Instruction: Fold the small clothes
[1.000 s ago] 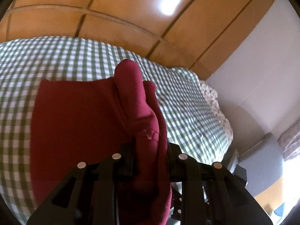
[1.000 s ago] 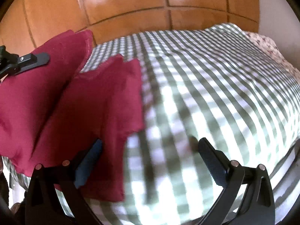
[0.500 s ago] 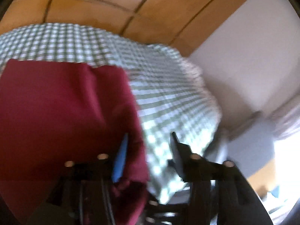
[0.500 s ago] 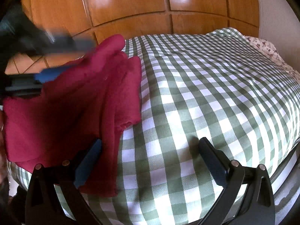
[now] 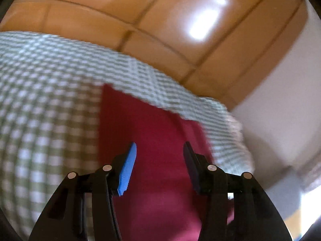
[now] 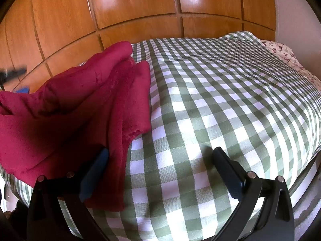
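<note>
A dark red garment [image 6: 80, 104] lies folded over itself on the green-and-white checked bed cover [image 6: 220, 100], its upper layer bunched in thick creases. My right gripper [image 6: 160, 150] stands wide open just above the cover, its left finger by the garment's right edge, nothing between the pads. In the blurred left wrist view my left gripper [image 5: 160, 144] is open over the red garment [image 5: 140, 116], with the cloth lying below the gap and not pinched. The right wrist view shows the left gripper [image 6: 14, 73] as a dark blur at the far left, behind the garment.
Glossy wooden panels [image 6: 140, 10] rise behind the bed. A floral-print cloth [image 6: 284, 54] shows at the cover's far right corner. A white wall [image 5: 280, 100] stands to the right of the bed. The checked cover [image 5: 50, 100] spreads left of the garment.
My left gripper has let go of the red fold it was pinching, opened, and swung away over the garment. The fold now rests on the garment. The right gripper has stayed put.
</note>
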### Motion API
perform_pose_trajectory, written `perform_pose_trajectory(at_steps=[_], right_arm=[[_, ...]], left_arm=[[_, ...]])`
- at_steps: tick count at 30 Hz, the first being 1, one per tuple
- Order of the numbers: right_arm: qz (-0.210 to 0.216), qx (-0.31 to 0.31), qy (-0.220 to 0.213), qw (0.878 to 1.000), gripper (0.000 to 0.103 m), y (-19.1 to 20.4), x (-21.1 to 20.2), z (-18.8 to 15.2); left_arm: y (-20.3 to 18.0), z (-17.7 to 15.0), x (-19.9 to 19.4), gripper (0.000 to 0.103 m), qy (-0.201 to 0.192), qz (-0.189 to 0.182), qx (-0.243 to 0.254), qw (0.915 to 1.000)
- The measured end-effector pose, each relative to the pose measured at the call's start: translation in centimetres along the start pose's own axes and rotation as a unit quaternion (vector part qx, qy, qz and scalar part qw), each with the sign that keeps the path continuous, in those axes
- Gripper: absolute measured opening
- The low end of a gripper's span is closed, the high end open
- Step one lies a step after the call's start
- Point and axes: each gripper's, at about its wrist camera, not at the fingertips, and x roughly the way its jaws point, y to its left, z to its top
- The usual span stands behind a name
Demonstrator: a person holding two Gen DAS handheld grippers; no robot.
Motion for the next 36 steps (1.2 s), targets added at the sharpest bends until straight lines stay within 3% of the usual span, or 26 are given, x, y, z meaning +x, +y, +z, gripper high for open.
perform_pose_trajectory(at_steps=[3,8,11,15,20,23,26,30,36], right_arm=[[-0.003,0.002,0.005,1.000,0.101,0.0,0.0,0.2],[-0.010,0.006,0.024,1.000,0.101,0.1,0.1,0.7],[-0.012,0.040,0.047,0.998,0.101,-0.4,-0.9,1.8],[-0.001,0.083,-0.019,0.996,0.101,-0.9,-4.9,3.2],[0.047,0.017,-0.066,0.997,0.101,3.7,-7.5,4.7],[0.037,-0.054,-0.048,0.997,0.101,7.6,-6.3,4.6],[0.013,-0.083,-0.024,0.996,0.101,9.0,-4.3,4.0],[-0.013,-0.058,0.022,0.998,0.101,7.0,-1.7,3.1],[-0.026,0.009,0.043,0.999,0.101,1.5,-1.2,2.2]], left_arm=[[2.1,-1.0,-1.0,0.047,0.000,0.034,0.000,0.9994],[3.2,-3.4,0.5,0.048,0.035,0.032,0.019,0.9987],[3.3,-4.0,1.3,0.048,0.044,0.024,0.021,0.9985],[2.8,-4.4,1.5,0.048,0.042,0.032,0.039,0.9978],[2.5,-4.5,1.4,0.048,0.037,0.037,0.046,0.9976],[2.1,-4.6,1.2,0.048,0.033,0.045,0.059,0.9967],[1.4,-4.9,0.9,0.048,0.030,0.050,0.072,0.9957],[0.6,-5.2,0.6,0.048,0.028,0.054,0.085,0.9945],[-0.5,-5.3,0.7,0.048,0.021,0.060,0.109,0.9920]])
